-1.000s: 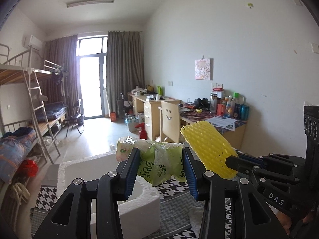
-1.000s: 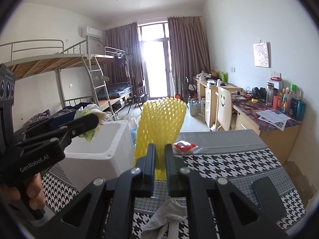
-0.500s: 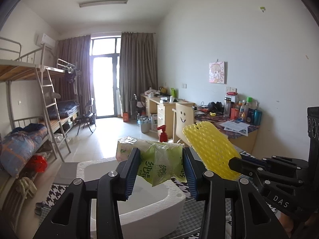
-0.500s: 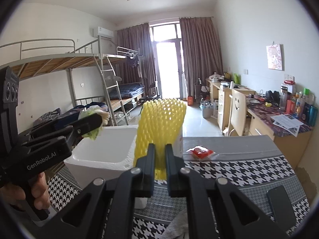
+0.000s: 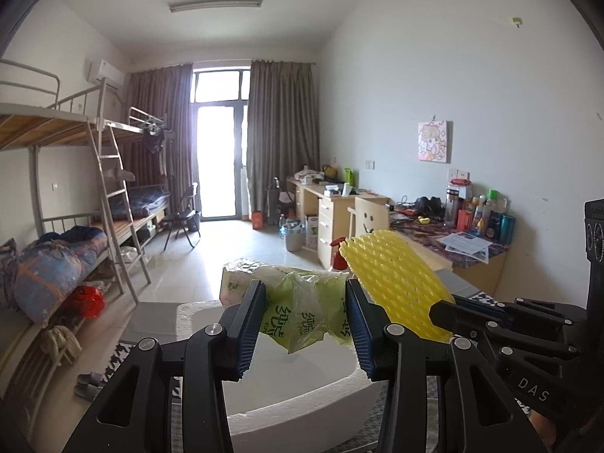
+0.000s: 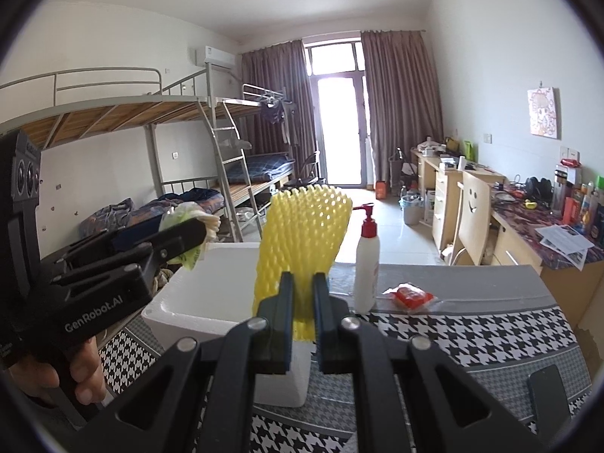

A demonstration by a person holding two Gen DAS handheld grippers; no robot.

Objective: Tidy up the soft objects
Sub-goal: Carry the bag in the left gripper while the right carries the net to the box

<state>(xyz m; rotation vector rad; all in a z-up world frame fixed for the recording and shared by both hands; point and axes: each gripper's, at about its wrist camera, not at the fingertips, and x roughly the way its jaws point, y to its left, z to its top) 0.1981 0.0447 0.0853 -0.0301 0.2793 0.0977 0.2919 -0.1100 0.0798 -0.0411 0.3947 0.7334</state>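
Green tissue pack [image 5: 302, 315] clamped in left gripper [image 5: 304, 324]; yellow foam net [image 6: 302, 241] pinched by right gripper [image 6: 302, 313]; white foam box [image 6: 211, 287] seen on houndstooth-covered table [image 6: 472, 336]; dorm room.

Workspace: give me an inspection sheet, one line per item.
Surface: table under a black-and-white houndstooth cloth.
Job's things: green tissue pack and yellow foam net, both held above the white foam box.
Clutter: pump bottle, red packet, dark phone.
Grippers: left gripper shut on the tissue pack; right gripper shut on the foam net.
Cables: nothing seen on the table.
Surroundings: bunk beds, desks, curtained door.
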